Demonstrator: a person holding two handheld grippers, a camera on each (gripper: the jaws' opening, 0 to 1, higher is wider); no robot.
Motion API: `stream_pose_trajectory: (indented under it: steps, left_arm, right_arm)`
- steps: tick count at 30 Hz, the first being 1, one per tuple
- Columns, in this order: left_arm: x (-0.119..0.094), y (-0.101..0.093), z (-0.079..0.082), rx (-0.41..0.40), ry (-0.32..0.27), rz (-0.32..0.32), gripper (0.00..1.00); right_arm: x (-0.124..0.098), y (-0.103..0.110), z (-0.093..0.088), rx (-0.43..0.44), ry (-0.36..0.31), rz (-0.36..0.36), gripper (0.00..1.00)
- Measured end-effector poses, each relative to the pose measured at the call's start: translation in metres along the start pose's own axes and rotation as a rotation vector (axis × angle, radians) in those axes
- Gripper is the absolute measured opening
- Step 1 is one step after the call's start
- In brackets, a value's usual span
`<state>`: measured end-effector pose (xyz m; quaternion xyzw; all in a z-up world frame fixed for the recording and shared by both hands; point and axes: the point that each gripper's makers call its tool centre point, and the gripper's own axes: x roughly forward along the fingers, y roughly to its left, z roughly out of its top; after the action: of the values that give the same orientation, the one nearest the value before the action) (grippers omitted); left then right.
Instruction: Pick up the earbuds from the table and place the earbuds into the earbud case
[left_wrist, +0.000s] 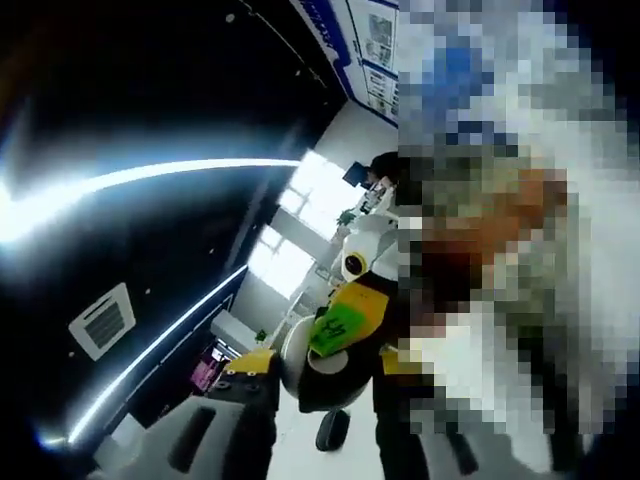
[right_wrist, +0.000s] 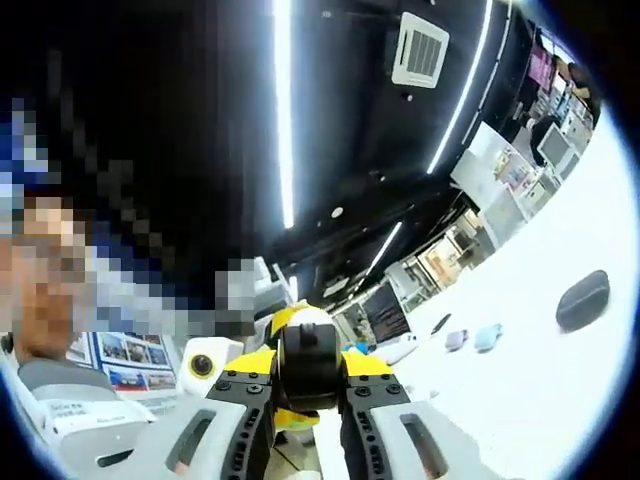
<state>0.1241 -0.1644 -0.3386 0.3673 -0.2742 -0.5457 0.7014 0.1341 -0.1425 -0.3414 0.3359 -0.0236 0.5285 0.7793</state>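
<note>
**Left gripper view.** The left gripper (left_wrist: 325, 405) is pointing up toward the ceiling rather than at the work surface. The ceiling vent (left_wrist: 103, 320) is serving as the reference. To the right of the ceiling vent, the right gripper (left_wrist: 335, 345) is entering the view, carrying a green tag (left_wrist: 335, 328). One grey jaw of the left gripper is rising below the ceiling vent. The opposite jaw is lying under a masked patch, so the opening of this gripper cannot be told. No earbud is showing between the jaws.

**Right gripper view.** The right gripper (right_wrist: 305, 400) is also tilting upward. The ceiling vent (right_wrist: 420, 48) is sitting at the top of the view. Both jaws are standing apart with a gap and are gripping nothing, so the gripper is released. The left gripper (right_wrist: 308, 362) is showing beyond that gap. Well below and to the right of the ceiling vent, the white table (right_wrist: 520, 400) is carrying a dark oval object (right_wrist: 583, 298), probably the earbud case. Further left on the table, two small pale items (right_wrist: 470, 338) are lying side by side. They are possibly the earbuds, but they are too small to confirm.

**Task progress.** No pick-up appears done. Both earbuds are judged to be waiting on the table, so approach, grasp and placement are all remaining.
</note>
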Motion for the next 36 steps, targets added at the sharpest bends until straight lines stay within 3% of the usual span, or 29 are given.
stream_pose_trajectory:
  steps: [3, 8, 11, 15, 21, 22, 27, 32, 34, 36]
  left_arm:
    - [0.0, -0.001, -0.005, -0.01, 0.008, -0.024, 0.37]
    - [-0.001, 0.006, -0.023, -0.039, 0.037, -0.058, 0.37]
    - [-0.003, 0.018, -0.035, -0.092, 0.031, -0.082, 0.37]
    - [-0.002, 0.041, -0.064, -0.221, 0.027, -0.145, 0.37]
    - [0.013, 0.076, -0.117, -0.393, 0.042, -0.174, 0.37]
    - [0.017, 0.077, -0.128, -0.444, 0.043, -0.203, 0.37]
    - [0.034, 0.076, -0.167, -0.528, 0.066, -0.263, 0.37]
    - [0.05, 0.066, -0.202, -0.633, 0.101, -0.32, 0.37]
    - [0.057, 0.057, -0.22, -0.698, 0.115, -0.382, 0.37]
    - [0.06, 0.055, -0.229, -0.711, 0.115, -0.403, 0.37]
  right_arm:
    - [0.0, -0.005, 0.0, -0.034, 0.011, -0.02, 0.23]
    - [-0.001, -0.008, 0.007, -0.069, -0.007, -0.046, 0.47]
    - [-0.008, -0.019, 0.013, -0.135, -0.003, -0.115, 0.48]
    - [-0.023, -0.035, 0.024, -0.211, 0.01, -0.201, 0.49]
    - [-0.045, -0.045, 0.042, -0.341, 0.041, -0.302, 0.51]
    - [-0.05, -0.048, 0.044, -0.37, 0.063, -0.321, 0.51]
    - [-0.064, -0.05, 0.047, -0.484, 0.155, -0.373, 0.52]
    - [-0.069, -0.042, 0.044, -0.502, 0.192, -0.341, 0.54]
    - [-0.068, -0.036, 0.042, -0.513, 0.209, -0.316, 0.55]
    - [-0.068, -0.033, 0.043, -0.52, 0.212, -0.304, 0.56]
